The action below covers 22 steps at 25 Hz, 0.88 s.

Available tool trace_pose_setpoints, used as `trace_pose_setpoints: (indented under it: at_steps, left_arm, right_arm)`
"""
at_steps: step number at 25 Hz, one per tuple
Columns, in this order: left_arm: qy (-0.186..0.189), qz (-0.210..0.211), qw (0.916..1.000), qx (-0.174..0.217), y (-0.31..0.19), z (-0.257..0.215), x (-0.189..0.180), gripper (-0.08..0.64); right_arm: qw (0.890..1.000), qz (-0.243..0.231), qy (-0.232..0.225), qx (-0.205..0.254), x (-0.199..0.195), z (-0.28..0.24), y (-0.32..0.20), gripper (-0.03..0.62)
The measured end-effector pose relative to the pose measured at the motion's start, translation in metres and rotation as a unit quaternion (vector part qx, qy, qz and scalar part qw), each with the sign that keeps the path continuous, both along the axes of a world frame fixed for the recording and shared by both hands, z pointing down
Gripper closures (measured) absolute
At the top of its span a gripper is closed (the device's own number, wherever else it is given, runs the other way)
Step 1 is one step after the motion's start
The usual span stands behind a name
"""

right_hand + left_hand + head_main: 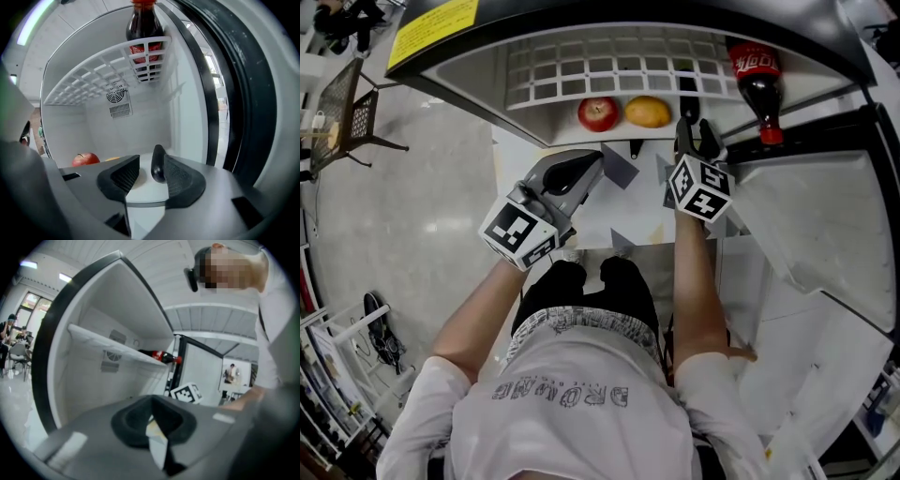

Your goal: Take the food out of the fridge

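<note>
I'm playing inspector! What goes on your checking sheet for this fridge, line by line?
Surface: white fridge floor, holds the fruit.
Job's things: apple beside orange; cola bottle on wire shelf; dark eggplant, by its look.
Clutter: nothing seen.
Grippers: left gripper shut, empty; right gripper open, eggplant between its jaws.
Cables: nothing seen at the fridge.
Surroundings: open door, chair, grey room floor.

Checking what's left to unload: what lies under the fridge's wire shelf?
An apple, an orange and a dark eggplant lie below the wire shelf. Anything farther left under it is covered from view.
</note>
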<state>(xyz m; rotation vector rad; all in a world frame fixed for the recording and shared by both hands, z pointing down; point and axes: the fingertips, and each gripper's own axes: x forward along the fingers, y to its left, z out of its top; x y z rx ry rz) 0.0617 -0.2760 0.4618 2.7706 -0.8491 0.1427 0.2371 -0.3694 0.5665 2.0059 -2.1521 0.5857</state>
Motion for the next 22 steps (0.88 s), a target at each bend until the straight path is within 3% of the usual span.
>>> trace_pose_setpoints:
  at_steps: [7, 15, 22]
  left_arm:
    - [-0.001, -0.004, 1.0000, -0.005, 0.003, 0.011, -0.005, 0.552]
    - [-0.010, -0.008, 0.9999, -0.011, 0.004, 0.016, -0.008, 0.552]
    - [-0.010, -0.012, 0.9998, -0.012, 0.001, 0.017, -0.010, 0.552]
  right_arm:
    - [0.999, 0.028, 0.009, -0.019, 0.007, 0.022, -0.012, 0.426]
    - [0.999, 0.025, 0.003, -0.035, 0.007, 0.038, -0.022, 0.411]
    - [0.998, 0.030, 0.010, -0.045, 0.012, 0.047, -0.024, 0.431]
